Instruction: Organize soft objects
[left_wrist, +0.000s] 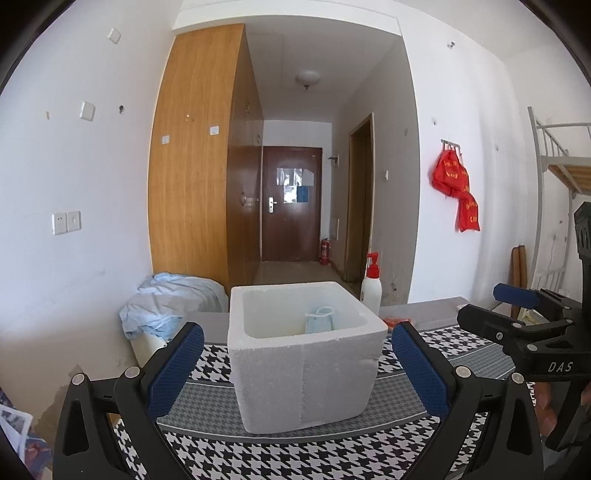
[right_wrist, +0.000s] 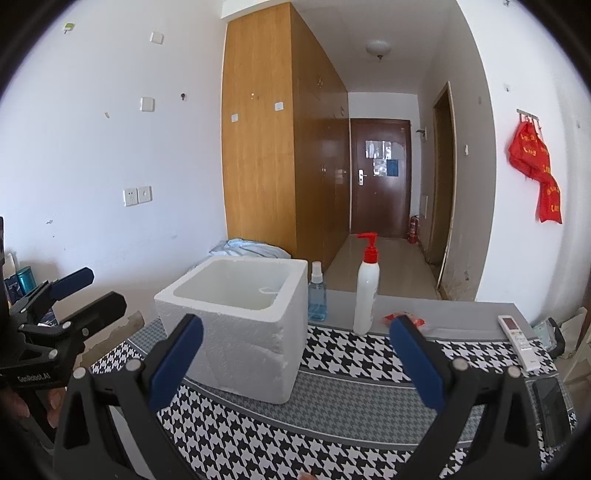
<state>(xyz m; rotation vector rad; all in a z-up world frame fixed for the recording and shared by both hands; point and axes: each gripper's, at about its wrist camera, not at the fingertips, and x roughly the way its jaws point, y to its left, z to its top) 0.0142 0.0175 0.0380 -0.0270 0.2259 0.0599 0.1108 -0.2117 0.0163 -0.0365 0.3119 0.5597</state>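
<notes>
I hold my left gripper (left_wrist: 297, 363) and right gripper (right_wrist: 295, 360) wide open and empty near the foam box (left_wrist: 303, 354), because the face mask (left_wrist: 320, 320) lies already inside it.

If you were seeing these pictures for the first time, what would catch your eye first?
The white square foam box in the middle of the black-and-white houndstooth tablecloth stands out, with a light blue face mask inside. Behind it on the right stands a white pump bottle with a red top. Both the left gripper and the right gripper are open, holding nothing.
</notes>
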